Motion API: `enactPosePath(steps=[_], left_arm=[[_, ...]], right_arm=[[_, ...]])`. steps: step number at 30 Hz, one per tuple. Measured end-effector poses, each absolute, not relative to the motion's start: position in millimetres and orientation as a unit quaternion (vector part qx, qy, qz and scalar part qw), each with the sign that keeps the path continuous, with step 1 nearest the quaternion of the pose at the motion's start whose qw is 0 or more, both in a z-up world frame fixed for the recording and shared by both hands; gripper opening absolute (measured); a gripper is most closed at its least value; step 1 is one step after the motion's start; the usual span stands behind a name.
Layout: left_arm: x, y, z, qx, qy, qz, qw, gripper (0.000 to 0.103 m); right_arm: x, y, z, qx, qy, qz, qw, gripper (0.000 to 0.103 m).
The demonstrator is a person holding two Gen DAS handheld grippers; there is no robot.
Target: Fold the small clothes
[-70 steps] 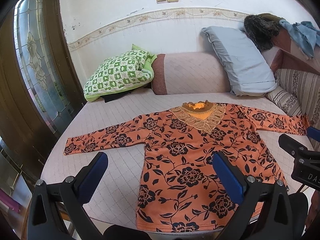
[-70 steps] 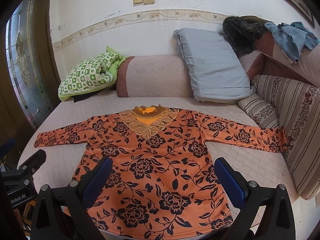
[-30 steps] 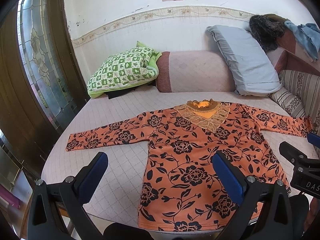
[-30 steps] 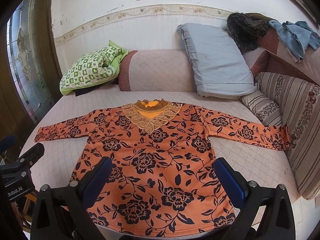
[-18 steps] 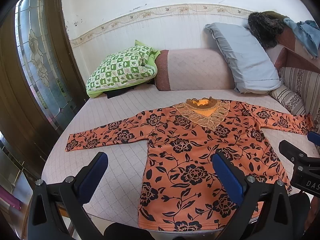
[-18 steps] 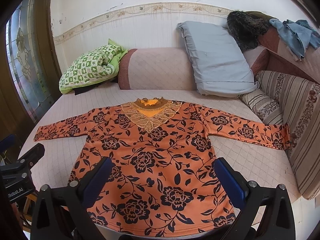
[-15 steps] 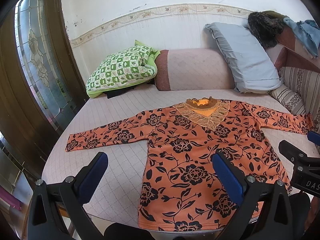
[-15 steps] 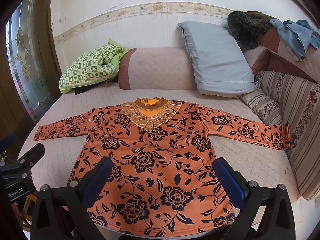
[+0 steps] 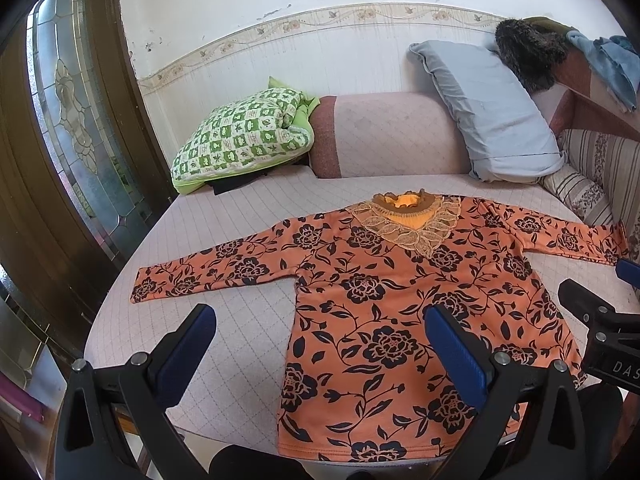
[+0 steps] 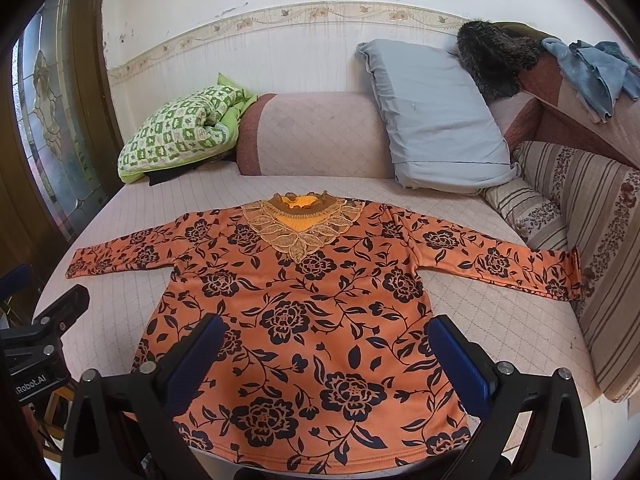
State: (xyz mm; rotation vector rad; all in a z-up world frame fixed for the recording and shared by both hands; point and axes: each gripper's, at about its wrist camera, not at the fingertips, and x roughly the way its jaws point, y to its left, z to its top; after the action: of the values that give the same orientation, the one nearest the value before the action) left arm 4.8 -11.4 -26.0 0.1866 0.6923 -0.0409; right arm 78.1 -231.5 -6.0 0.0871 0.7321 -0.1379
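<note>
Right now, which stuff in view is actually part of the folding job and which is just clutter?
Job:
- orange floral top, spread flat on the bed, both sleeves out
- left gripper, open, holding nothing
- right gripper, open, holding nothing

Lying about:
- green checked quilt
- grey pillow
- dark fur item
- blue cloth
- striped cushion

Not much going on tbh. Both handheld grippers pull back and lift a touch over the last couple seconds, so the orange long-sleeved top with black flowers (image 9: 384,304) sits a bit lower in the left view and higher in the right one. The top itself doesn't budge.
</note>
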Motion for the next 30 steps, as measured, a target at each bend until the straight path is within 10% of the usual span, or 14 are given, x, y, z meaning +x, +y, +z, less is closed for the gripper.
enactPosePath(steps=[30], left_arm=[[36,-50,-45,0.12,0.377,-0.019,0.918,0.103]], right_arm=[[95,-272,-14,0.042,0.362,-0.081,0.928,0.103]])
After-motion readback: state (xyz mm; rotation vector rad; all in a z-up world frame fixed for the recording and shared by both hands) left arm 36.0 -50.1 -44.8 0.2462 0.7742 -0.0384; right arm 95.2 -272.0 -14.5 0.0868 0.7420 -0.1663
